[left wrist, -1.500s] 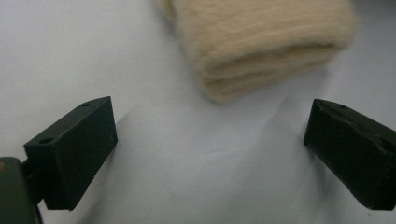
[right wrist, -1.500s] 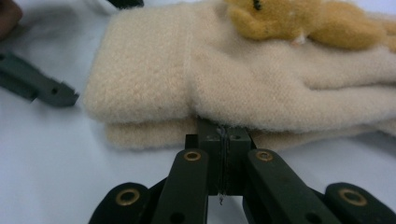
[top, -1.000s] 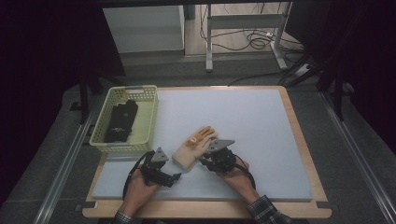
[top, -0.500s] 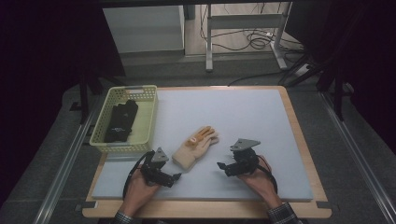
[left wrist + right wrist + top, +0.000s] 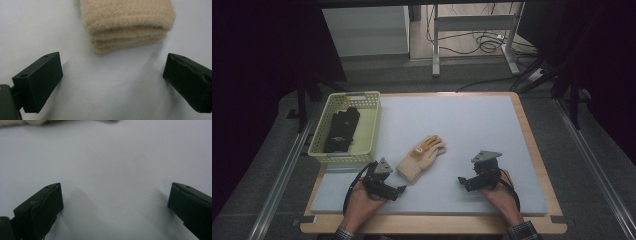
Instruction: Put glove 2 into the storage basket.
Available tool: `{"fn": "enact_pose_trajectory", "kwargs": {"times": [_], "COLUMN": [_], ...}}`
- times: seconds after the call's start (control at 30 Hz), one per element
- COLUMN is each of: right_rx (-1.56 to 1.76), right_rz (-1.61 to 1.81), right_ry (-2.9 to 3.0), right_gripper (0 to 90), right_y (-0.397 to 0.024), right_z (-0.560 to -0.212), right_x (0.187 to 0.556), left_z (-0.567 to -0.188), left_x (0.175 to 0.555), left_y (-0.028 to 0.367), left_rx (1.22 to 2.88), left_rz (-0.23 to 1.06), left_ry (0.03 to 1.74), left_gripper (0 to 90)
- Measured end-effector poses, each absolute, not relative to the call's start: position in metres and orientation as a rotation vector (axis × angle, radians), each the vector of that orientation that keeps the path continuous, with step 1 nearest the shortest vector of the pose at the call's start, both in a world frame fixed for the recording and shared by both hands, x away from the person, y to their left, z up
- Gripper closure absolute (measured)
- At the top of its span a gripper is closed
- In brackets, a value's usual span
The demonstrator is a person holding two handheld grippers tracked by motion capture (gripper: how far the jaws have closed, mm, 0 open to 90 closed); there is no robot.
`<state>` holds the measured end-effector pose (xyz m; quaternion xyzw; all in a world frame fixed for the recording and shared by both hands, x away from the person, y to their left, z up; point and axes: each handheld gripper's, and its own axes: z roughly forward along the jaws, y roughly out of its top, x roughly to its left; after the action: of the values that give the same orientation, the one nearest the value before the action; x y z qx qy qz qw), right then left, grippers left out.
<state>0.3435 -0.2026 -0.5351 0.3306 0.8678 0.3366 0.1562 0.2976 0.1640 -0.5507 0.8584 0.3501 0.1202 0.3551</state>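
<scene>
The left gripper (image 5: 401, 190) rests with jaws spread, empty, just short of the beige glove (image 5: 422, 159): a fuzzy knit, its cuff folded into soft stacked layers, lying mid-mat. The right gripper (image 5: 460, 181), its jaws just opened wide, hovers apart over the smooth pale mat (image 5: 472, 125).

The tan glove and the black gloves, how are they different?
The tan glove is light and fuzzy with orange marks; the black gloves are dark. The tan glove lies out on the white mat, while the black gloves sit inside the yellow basket. The tan glove lies just ahead of the left gripper; the black gloves are farther from it. Neither is held.
</scene>
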Motion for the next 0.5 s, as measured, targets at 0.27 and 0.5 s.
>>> {"fn": "enact_pose_trajectory", "kwargs": {"times": [0.27, 0.5], "right_rx": [0.950, 0.948], "right_rz": [0.969, 0.972], "right_ry": [2.481, 2.476], "right_gripper": [0.0, 0.0], "right_y": [-0.2032, -0.2032], "right_z": [-0.5356, -0.5358], "right_x": [0.3430, 0.3429], "left_z": [-0.5504, -0.5483], "left_x": [0.2976, 0.2989], "left_y": [0.1639, 0.1617], "left_rx": [2.220, 2.228], "left_rz": [0.310, 0.307], "left_ry": [0.903, 0.911], "left_gripper": [2.5, 1.9]}}
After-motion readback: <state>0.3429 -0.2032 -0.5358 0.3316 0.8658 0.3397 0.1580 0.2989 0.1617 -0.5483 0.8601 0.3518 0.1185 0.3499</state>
